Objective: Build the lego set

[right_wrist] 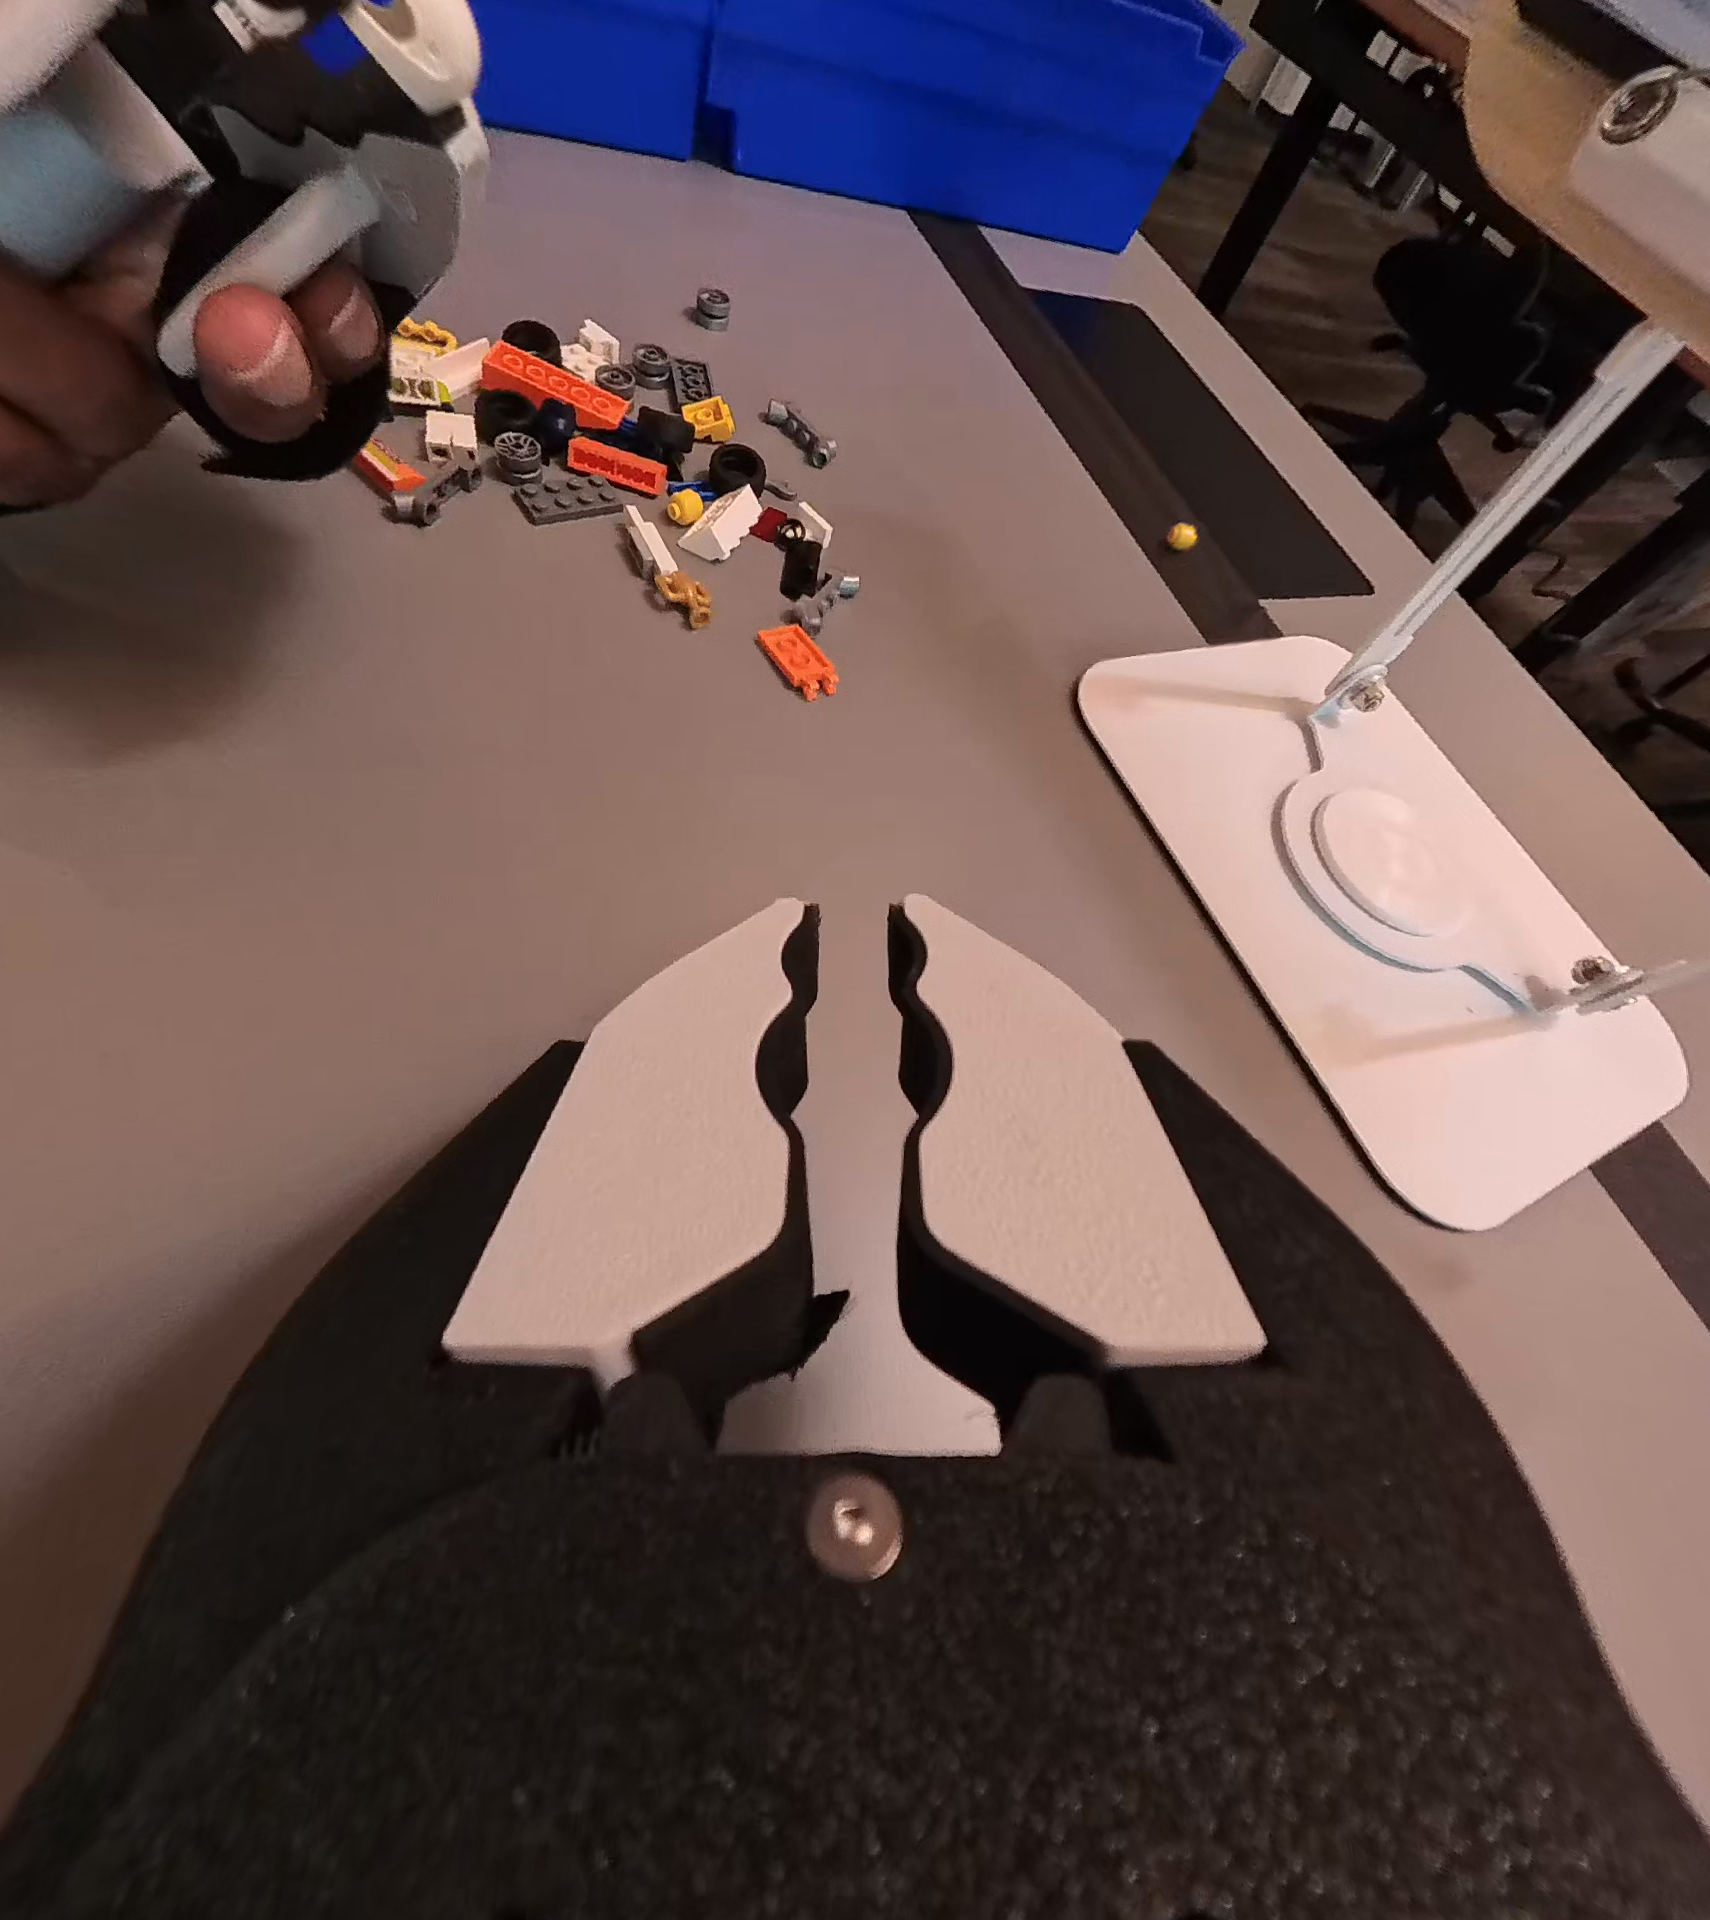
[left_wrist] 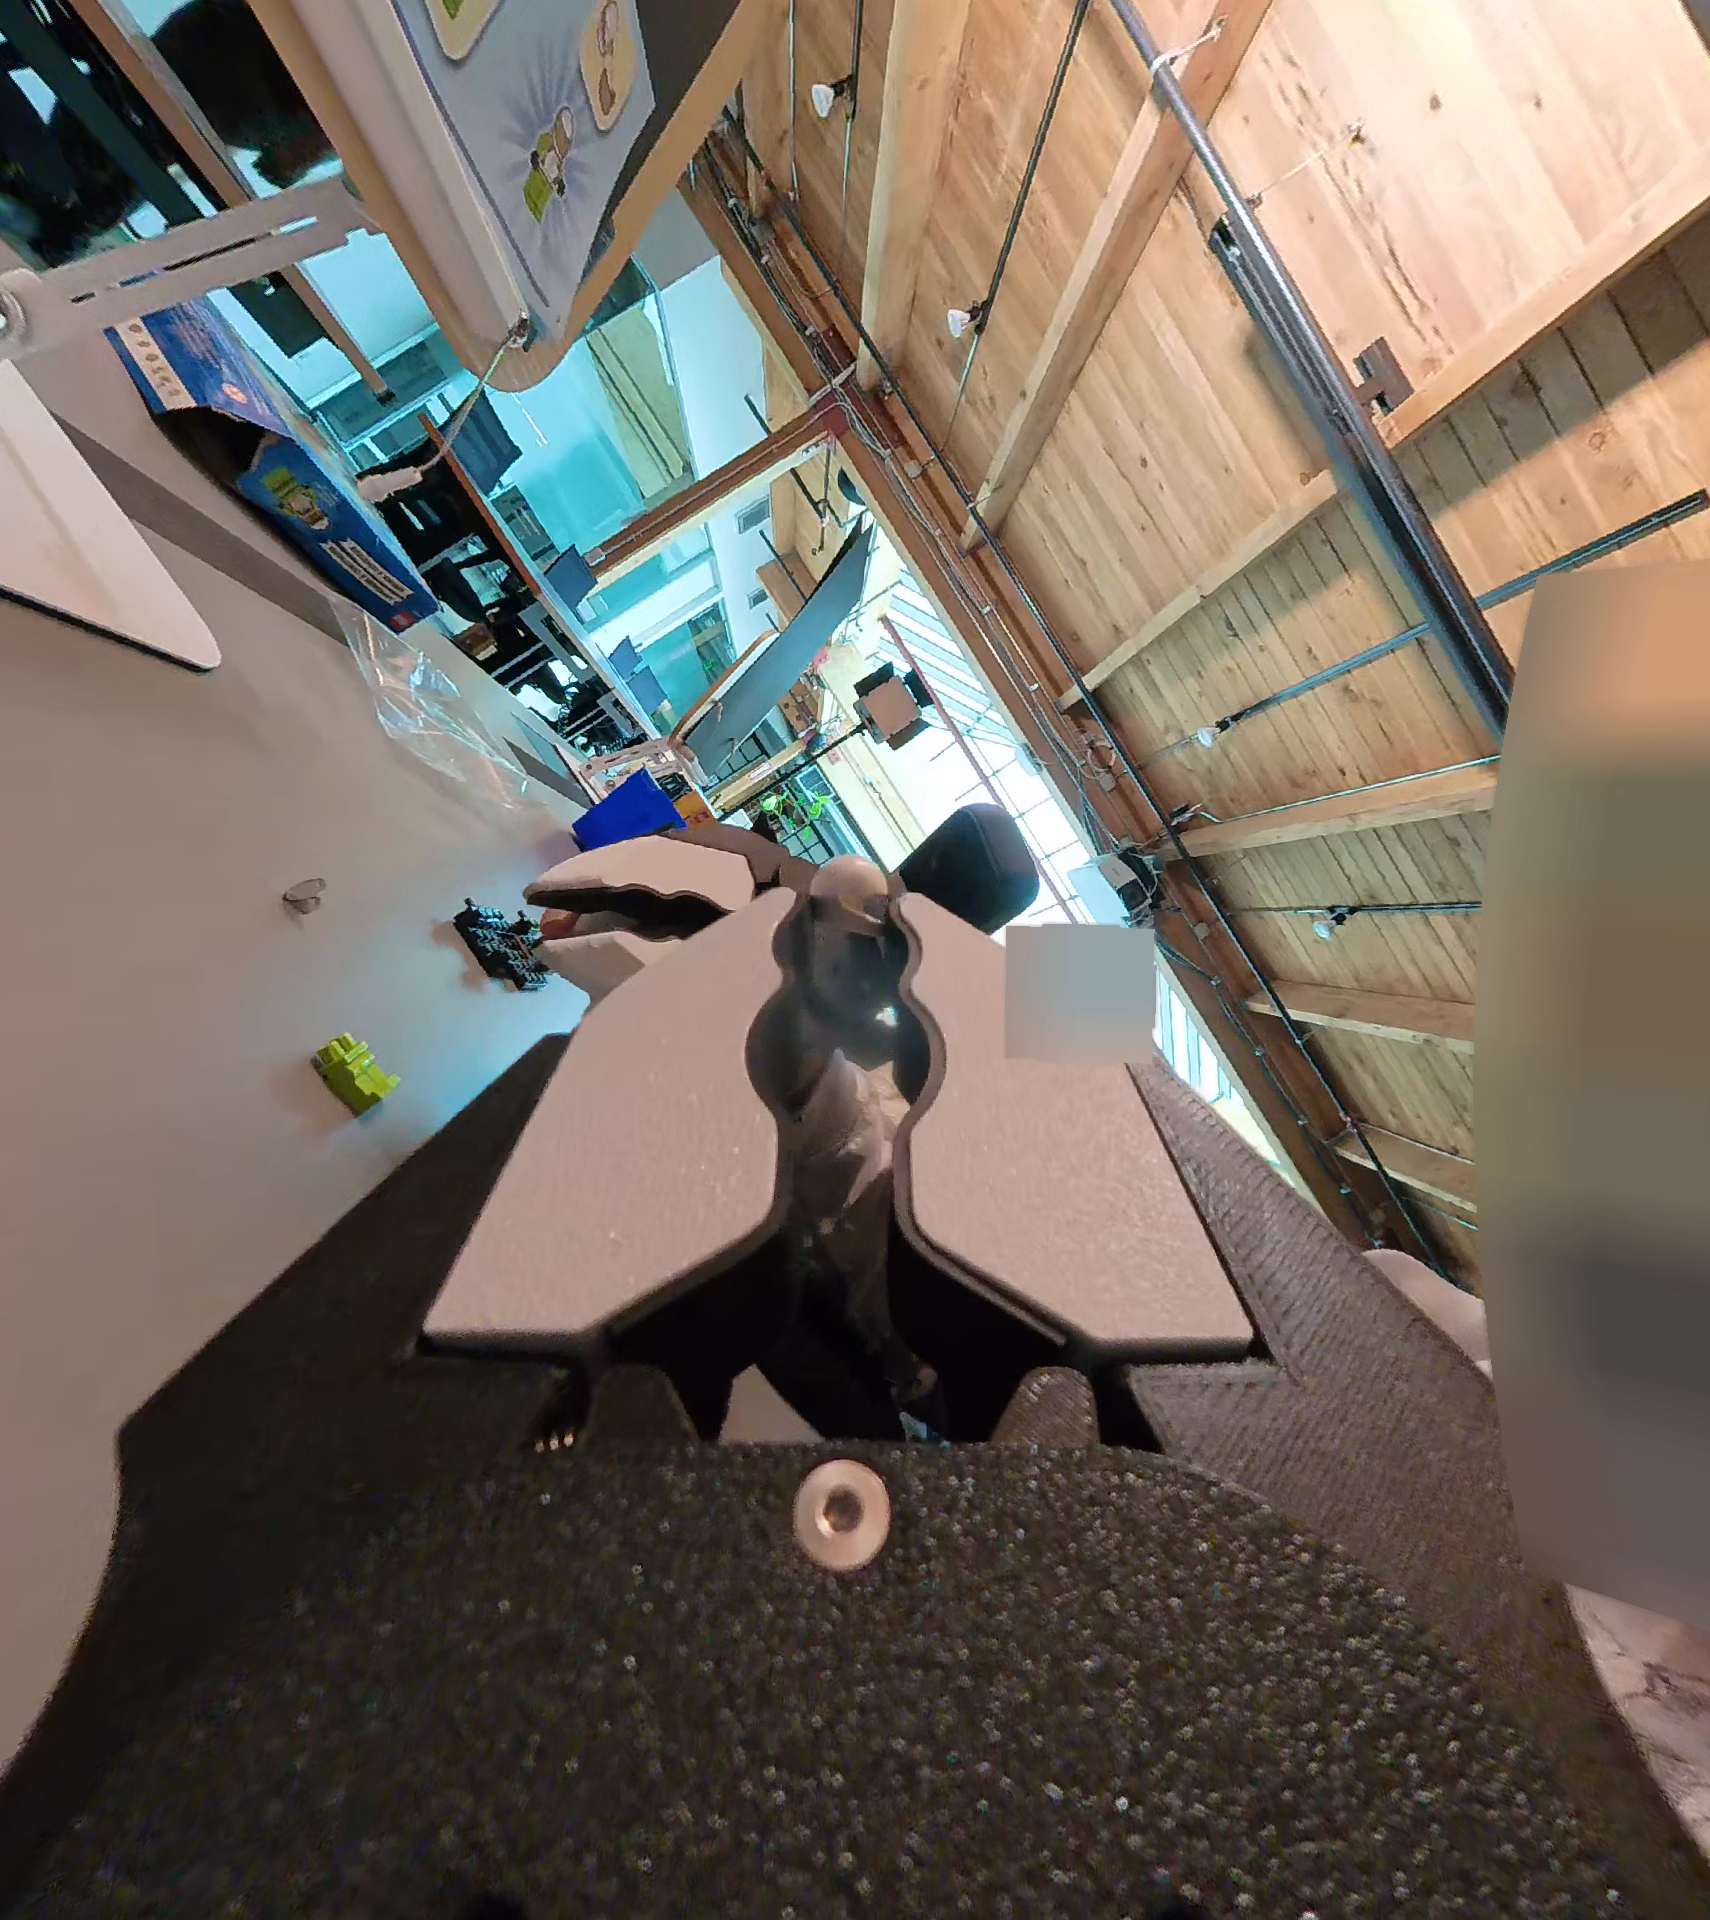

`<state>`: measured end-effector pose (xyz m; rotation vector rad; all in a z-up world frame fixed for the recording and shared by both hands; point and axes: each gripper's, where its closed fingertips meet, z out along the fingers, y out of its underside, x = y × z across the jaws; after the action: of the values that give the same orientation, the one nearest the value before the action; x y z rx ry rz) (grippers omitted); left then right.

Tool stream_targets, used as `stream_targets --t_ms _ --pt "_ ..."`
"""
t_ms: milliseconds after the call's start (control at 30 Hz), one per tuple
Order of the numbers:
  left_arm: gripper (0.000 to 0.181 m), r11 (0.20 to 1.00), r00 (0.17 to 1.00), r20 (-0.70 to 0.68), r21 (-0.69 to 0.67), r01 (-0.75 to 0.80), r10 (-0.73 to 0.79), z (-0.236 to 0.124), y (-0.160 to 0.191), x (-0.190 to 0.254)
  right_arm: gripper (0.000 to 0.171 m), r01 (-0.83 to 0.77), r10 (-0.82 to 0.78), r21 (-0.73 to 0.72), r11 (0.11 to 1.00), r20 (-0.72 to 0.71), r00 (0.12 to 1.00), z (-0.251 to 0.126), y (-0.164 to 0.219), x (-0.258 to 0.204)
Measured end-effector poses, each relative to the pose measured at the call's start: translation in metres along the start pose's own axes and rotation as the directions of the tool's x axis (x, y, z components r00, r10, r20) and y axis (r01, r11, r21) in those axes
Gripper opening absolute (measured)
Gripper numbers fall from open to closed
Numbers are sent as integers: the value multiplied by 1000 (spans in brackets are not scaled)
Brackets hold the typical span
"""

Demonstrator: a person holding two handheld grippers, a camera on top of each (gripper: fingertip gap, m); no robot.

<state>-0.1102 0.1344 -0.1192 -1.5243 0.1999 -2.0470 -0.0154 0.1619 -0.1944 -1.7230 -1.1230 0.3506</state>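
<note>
Left wrist view: looks along the left tool point(left_wrist: 846, 935), rolled onto its side and lifted well off the surface point(left_wrist: 103, 831), fingers clamped together on a small grey piece point(left_wrist: 846, 997) whose kind cannot be told. Finds the black lego build point(left_wrist: 503, 945) lying flat ahead and off toward the surface side, well apart from the held piece. Shows the right tool point(left_wrist: 550, 923) just beside that build, so likely nearer to it than the left. Passes a lime-green piece point(left_wrist: 355, 1070) lying alone, closer in.

Right wrist view: looks down over bare surface, with the right tool's fingers a narrow gap apart and gripping nothing. Places the loose lego pile point(right_wrist: 612, 447) ahead toward the far edge, an orange plate point(right_wrist: 797, 661) nearest. Catches a hand point(right_wrist: 51, 343) holding the left tool high at the pile's left. Probably calls for tilting the left tool down toward the build.
</note>
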Motion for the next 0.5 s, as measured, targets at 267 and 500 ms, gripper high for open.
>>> stream_targets --t_ms 267,500 --pt "12 998 997 54 17 -54 53 -4 -9 -5 16 -17 17 15 1000 -18 1000 31 -28 5" --pt "13 901 828 382 -310 -304 411 -29 -1 -55 19 -34 34 36 999 11 999 69 -70 7"
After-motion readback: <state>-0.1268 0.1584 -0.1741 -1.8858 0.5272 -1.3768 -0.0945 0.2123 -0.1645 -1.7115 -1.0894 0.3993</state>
